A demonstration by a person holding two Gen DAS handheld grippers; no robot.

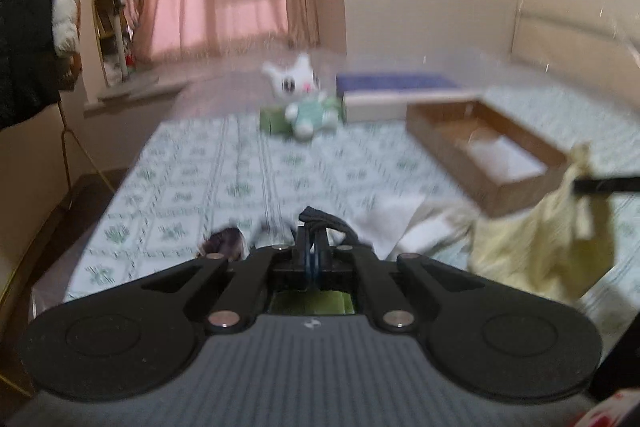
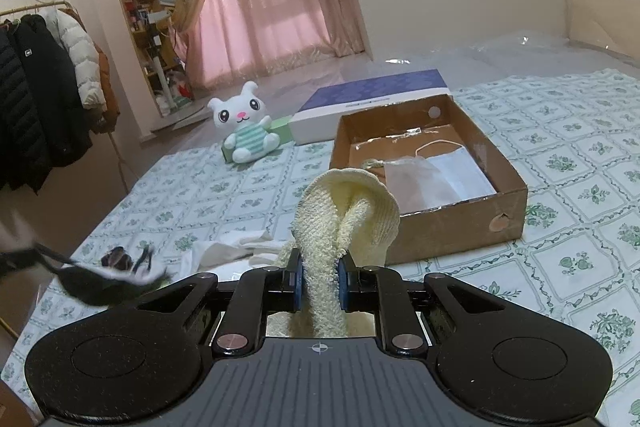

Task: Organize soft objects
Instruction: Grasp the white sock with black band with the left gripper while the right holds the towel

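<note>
Right up against the left wrist cam, my left claw (image 1: 313, 227) is pinched nearly closed on a dark strap or bit of fabric (image 1: 325, 219). The shot is smeared, so I can't really say what that item is. Past it there's the bed (image 1: 192, 179) with its green-patterned sheet, a white cloth (image 1: 404, 227) lying just ahead, and a brown cardboard box (image 1: 486, 155) off to the right. A pale yellow cloth (image 1: 548, 239) hangs in the air at the right edge, pinched by my right claw (image 1: 600, 185). A plush bunny (image 1: 302, 95) sits further back.

On the right wrist cam, my right claw (image 2: 319, 277) is clamped on that yellow cloth (image 2: 344, 211), which bunches up between the pads, lifted off the bed and in front of the box (image 2: 460, 227). Inside the box are a face mask (image 2: 460, 167) and a beige pouch (image 2: 412, 179). The bunny (image 2: 244, 127) sits beside a blue-lidded box (image 2: 372, 99). The dark item (image 2: 92, 283) dangles at lower left.
</note>
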